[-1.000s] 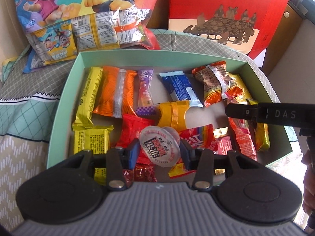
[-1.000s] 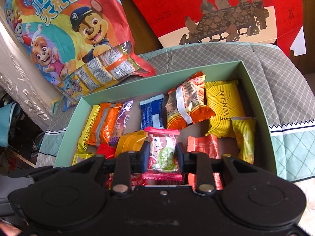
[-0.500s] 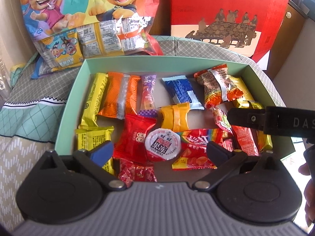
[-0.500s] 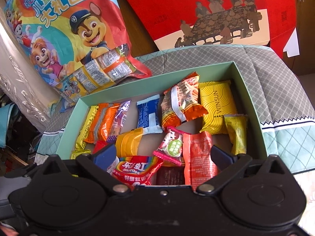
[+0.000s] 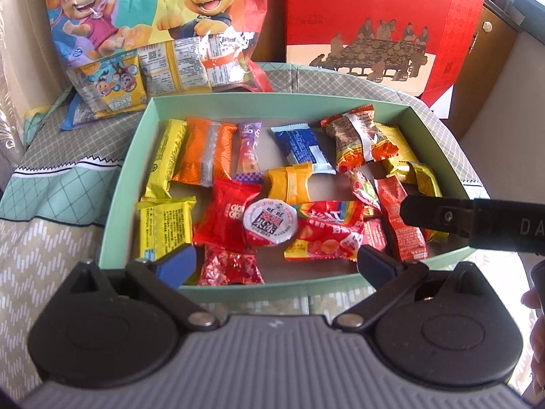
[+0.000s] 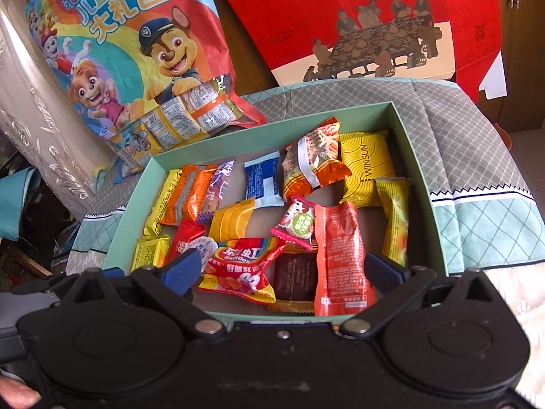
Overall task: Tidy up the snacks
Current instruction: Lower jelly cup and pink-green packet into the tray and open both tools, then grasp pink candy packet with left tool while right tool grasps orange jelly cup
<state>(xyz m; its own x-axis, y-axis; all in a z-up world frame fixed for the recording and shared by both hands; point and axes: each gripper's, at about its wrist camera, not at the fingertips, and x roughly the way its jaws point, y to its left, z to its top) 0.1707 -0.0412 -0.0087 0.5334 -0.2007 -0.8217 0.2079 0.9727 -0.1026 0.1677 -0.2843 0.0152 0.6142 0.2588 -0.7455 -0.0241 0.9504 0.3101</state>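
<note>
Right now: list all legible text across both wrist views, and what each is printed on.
"WINSUN": yellow packet in the green box.
"Skittles": rainbow bag.
"SURELY LOVE": dark brown packet.
"儿童零食大礼包": cartoon gift bag.
"旺旺": round jelly cup lid.
"DA", cut off at the frame edge: right gripper arm.
Ingredient labels, QR codes and the red box's calligraphy: too small or cropped to read.

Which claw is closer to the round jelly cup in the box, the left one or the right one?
Left. The left claw is open just in front of the round jelly cup; the right claw is open further right, over the Skittles bag.
</note>
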